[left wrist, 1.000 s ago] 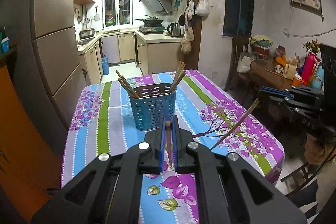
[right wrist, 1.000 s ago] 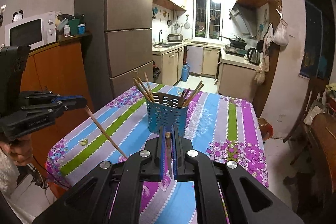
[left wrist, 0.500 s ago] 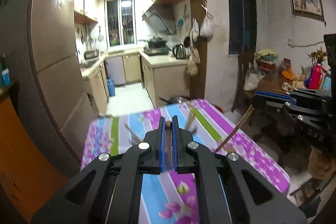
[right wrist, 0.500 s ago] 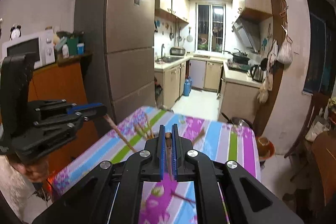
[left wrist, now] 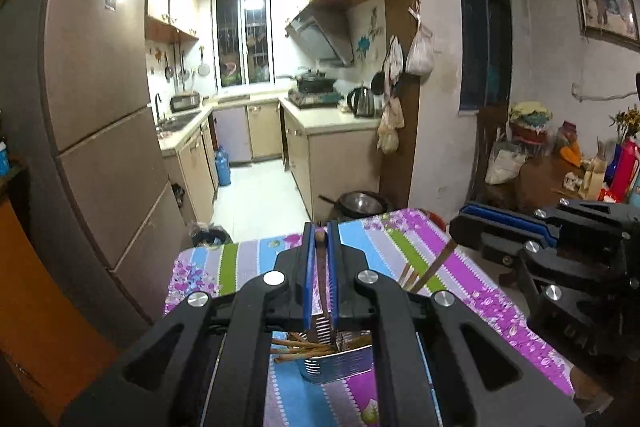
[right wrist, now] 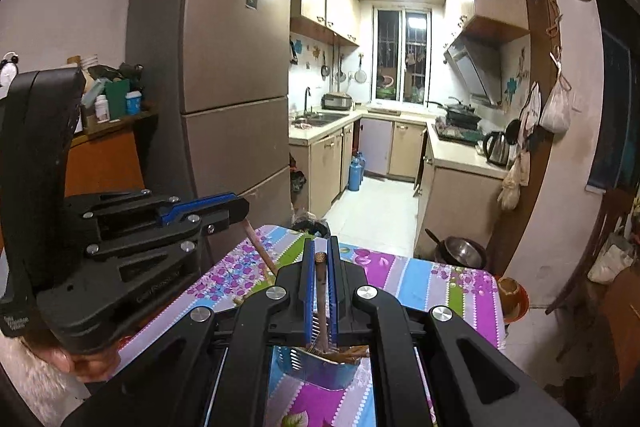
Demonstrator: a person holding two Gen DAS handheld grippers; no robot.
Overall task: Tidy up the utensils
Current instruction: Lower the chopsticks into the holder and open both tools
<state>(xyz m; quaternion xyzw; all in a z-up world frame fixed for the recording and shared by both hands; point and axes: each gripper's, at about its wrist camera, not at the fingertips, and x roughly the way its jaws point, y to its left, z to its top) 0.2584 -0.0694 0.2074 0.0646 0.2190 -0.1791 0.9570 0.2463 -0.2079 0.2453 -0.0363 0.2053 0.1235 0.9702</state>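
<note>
My left gripper (left wrist: 320, 227) is shut on a brown wooden chopstick (left wrist: 320, 259) that runs down between its blue pads. Below it stands the blue slotted utensil holder (left wrist: 340, 363) with several chopsticks inside, mostly hidden by the gripper body. My right gripper (right wrist: 320, 243) is shut on another chopstick (right wrist: 321, 279), above the same holder (right wrist: 320, 371). In the left wrist view the right gripper (left wrist: 460, 231) shows at the right, its chopstick (left wrist: 434, 265) slanting down. In the right wrist view the left gripper (right wrist: 240, 207) shows at the left with its chopstick (right wrist: 260, 247).
The holder stands on a table under a striped floral cloth (left wrist: 460, 267). A tall fridge (right wrist: 232, 67) and an orange cabinet (left wrist: 24, 287) are to the left. A metal pot (right wrist: 460, 251) sits on the floor beyond the table. A cluttered side table (left wrist: 560, 179) is at the right.
Both grippers have risen and gone forward with their chopsticks. The holder, which stood ahead of them on the table, now lies beneath the gripper bodies.
</note>
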